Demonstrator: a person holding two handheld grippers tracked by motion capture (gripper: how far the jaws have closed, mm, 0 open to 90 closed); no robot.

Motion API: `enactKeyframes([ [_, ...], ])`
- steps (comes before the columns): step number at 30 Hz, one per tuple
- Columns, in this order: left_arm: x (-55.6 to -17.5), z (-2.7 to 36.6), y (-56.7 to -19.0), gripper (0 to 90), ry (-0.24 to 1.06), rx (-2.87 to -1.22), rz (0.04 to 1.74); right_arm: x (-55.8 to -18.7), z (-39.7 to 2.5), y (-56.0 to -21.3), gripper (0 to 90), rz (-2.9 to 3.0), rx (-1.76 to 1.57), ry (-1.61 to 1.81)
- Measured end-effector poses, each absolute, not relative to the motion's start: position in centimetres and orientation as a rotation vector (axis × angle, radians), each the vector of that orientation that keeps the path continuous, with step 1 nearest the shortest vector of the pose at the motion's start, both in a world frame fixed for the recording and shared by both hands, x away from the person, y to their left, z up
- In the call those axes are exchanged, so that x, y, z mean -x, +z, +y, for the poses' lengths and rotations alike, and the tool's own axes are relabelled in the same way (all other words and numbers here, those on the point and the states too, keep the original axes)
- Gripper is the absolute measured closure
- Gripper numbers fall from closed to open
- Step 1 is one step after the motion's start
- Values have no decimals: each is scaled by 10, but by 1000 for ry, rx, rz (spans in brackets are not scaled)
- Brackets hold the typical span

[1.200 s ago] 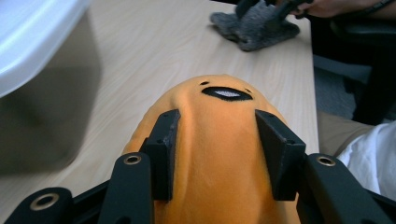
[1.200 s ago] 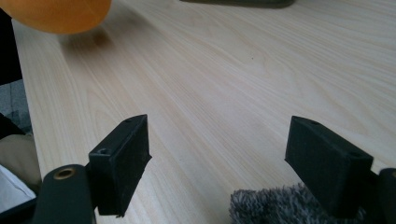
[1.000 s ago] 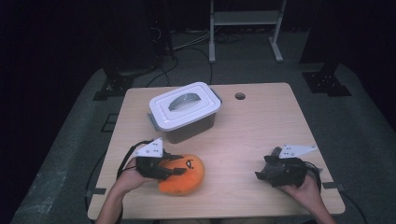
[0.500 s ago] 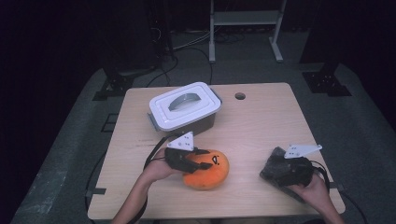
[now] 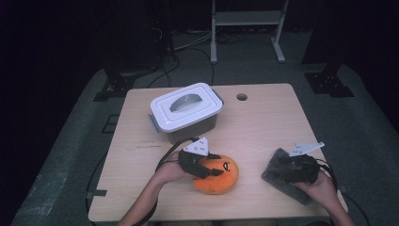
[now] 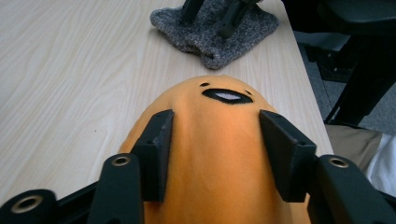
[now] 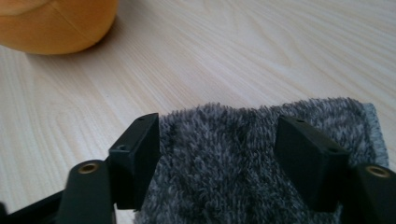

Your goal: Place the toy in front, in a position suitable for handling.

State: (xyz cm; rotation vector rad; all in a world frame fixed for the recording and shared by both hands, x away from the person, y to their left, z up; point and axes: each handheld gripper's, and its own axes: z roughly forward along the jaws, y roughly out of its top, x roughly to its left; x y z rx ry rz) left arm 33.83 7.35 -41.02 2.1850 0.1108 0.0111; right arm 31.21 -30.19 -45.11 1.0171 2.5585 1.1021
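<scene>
An orange plush toy [image 5: 220,176] with a small face lies near the table's front edge; in the left gripper view the toy [image 6: 219,116] bulges up between the two jaws. My left gripper [image 5: 203,165] is shut on it, one jaw pressed against each side [image 6: 219,154]. To the right lies a fuzzy grey cloth [image 5: 278,175]. My right gripper [image 5: 295,168] rests on it, open, its jaws wide apart over the cloth [image 7: 219,154]. The left gripper view shows the cloth [image 6: 219,39] farther off, with the other gripper's jaws pressing down into it.
A grey box with a white handled lid [image 5: 186,110] stands at the back left of the wooden table [image 5: 263,127]. A small round hole [image 5: 242,97] is near the far edge. A metal stand and cables are on the dark floor beyond.
My left gripper has carried the orange plush toy to the right, from the front left toward the middle of the table. The right gripper and the cloth have hardly moved.
</scene>
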Motion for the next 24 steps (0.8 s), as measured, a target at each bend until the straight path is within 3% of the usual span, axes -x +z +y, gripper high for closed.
enactKeyframes([
  [7,-338,77,-405,357,0,-2171,111,-319,-303,-461,402,2600,-1041,1050],
  [14,-332,90,-402,197,34,-2164,150,-320,-302,-467,420,2607,-1058,1023],
  [24,-321,120,-405,157,74,-2150,214,-320,-302,-468,422,2608,-1046,1021],
])
